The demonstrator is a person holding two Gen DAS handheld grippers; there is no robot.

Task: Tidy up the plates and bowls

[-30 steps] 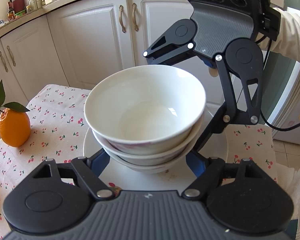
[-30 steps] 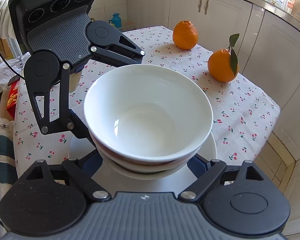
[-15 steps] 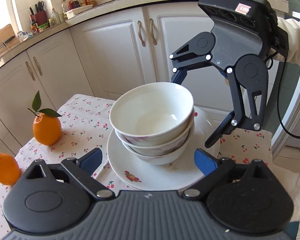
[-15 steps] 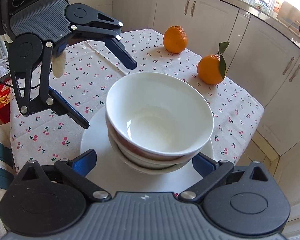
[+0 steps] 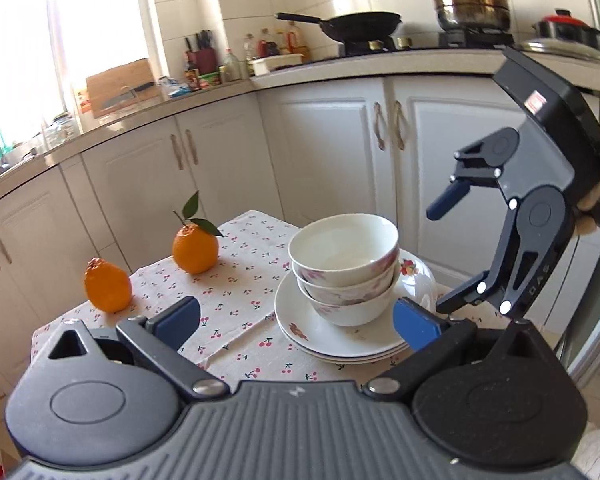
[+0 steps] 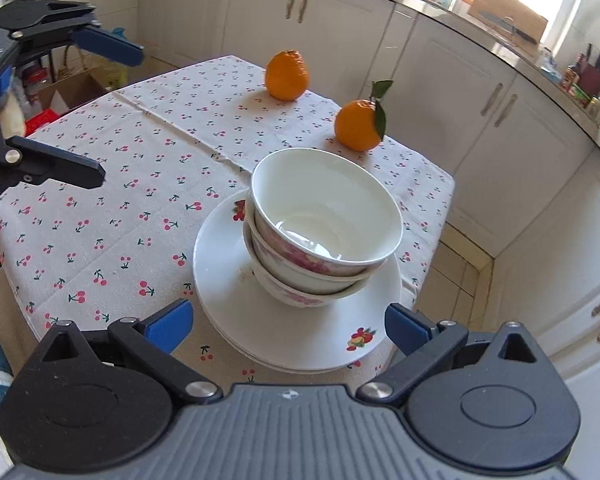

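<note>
Three white floral bowls (image 5: 346, 266) (image 6: 320, 226) are nested in a stack on a stack of white plates (image 5: 324, 338) (image 6: 236, 304) on the cherry-print tablecloth (image 6: 112, 200). My left gripper (image 5: 296, 318) is open and empty, drawn back from the stack; it also shows at the left of the right wrist view (image 6: 116, 112). My right gripper (image 6: 288, 324) is open and empty, back from the plates; it shows at the right of the left wrist view (image 5: 444, 256).
Two oranges (image 5: 195, 247) (image 5: 108, 287) sit on the table, one with a leaf; they also show in the right wrist view (image 6: 358, 125) (image 6: 287, 75). White cabinets (image 5: 332, 152) and a counter with pans (image 5: 360, 26) lie behind. The plates sit near the table's edge (image 6: 432, 256).
Both grippers have let go of the stack, opened wide and pulled back and up. The bowls and plates stay on the table.
</note>
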